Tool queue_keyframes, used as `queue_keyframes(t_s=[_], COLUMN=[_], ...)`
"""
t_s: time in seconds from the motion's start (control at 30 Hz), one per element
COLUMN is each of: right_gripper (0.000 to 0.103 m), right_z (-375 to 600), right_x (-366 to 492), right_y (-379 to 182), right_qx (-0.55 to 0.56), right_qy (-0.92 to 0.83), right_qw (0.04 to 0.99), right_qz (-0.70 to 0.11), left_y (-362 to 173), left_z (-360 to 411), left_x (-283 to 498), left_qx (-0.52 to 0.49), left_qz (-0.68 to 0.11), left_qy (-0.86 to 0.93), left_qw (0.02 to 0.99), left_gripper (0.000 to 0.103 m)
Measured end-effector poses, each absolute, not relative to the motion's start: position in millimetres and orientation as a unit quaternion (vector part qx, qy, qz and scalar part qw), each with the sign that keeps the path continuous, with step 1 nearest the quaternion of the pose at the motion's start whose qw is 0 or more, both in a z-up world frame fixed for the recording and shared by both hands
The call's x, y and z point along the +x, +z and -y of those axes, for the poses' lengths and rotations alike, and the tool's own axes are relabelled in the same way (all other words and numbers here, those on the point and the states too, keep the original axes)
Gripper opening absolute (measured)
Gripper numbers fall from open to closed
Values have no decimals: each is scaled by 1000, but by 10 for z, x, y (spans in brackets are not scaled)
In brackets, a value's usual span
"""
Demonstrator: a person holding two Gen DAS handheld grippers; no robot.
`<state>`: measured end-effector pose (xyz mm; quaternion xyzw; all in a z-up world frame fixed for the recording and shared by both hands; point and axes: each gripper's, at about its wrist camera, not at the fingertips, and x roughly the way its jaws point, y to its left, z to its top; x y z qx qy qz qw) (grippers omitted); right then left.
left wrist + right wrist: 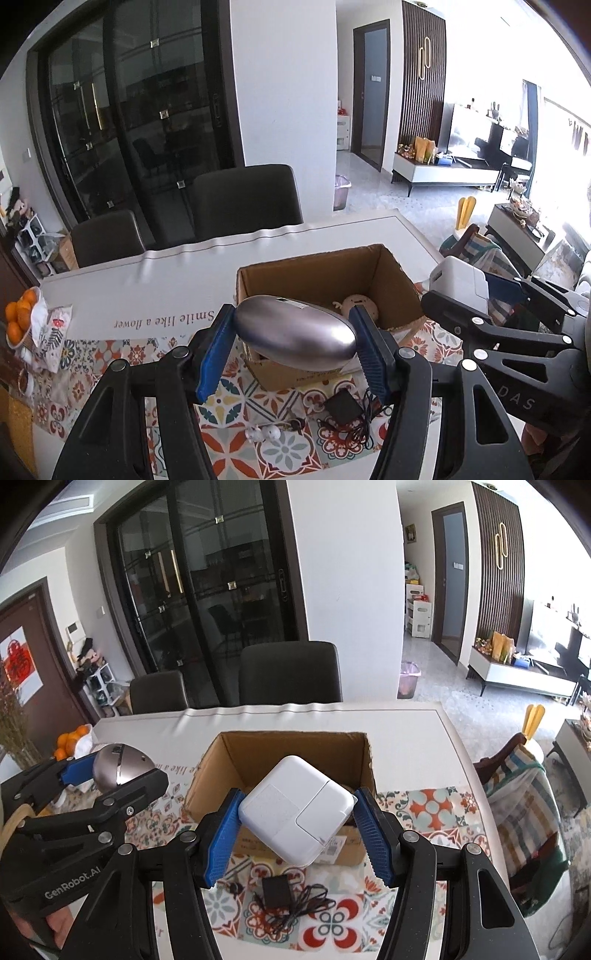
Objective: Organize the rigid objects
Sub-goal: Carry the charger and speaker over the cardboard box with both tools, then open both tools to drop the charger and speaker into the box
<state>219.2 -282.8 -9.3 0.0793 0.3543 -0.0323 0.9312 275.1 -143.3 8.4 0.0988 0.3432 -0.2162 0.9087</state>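
Showing 2 hand-held grippers above 1 open cardboard box [295, 753] on a patterned tablecloth [229, 391]. Left gripper [295, 345]: blue pads pinching 1 silver egg-shaped object [295, 332], held clear of the table in front of the box. Right gripper [299, 825]: pads pinching 1 white square power adapter [295, 812] by 2 opposite corners, raised over the box's near wall. On the cloth lie 1 black adapter [277, 890] with tangled cord and 2 small white figurines [262, 432]. Inside the box, 1 pale round item [360, 306] is half hidden and hard to identify. 2 dark chairs [288, 672] stand behind the table; the oranges [18, 317] at its left edge are cut off.
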Motion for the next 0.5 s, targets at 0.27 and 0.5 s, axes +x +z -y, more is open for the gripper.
queue_keyframes(t_s=[0.27,0.5], right_gripper=[61,61], right_z=[2859,2895], right_x=[2461,2674], right_y=[-80,-140], right_qx=[74,75], right_qy=[-38,-36], right_qw=[928,921], right_qz=[-364,-381], left_y=[40,-31], left_z=[1519,1558], left_x=[3011,3244], left_qx=[106,102], left_qz=[-357,-377], left_qy=[-213,-209], left_qw=[903,896], left_gripper=[62,62])
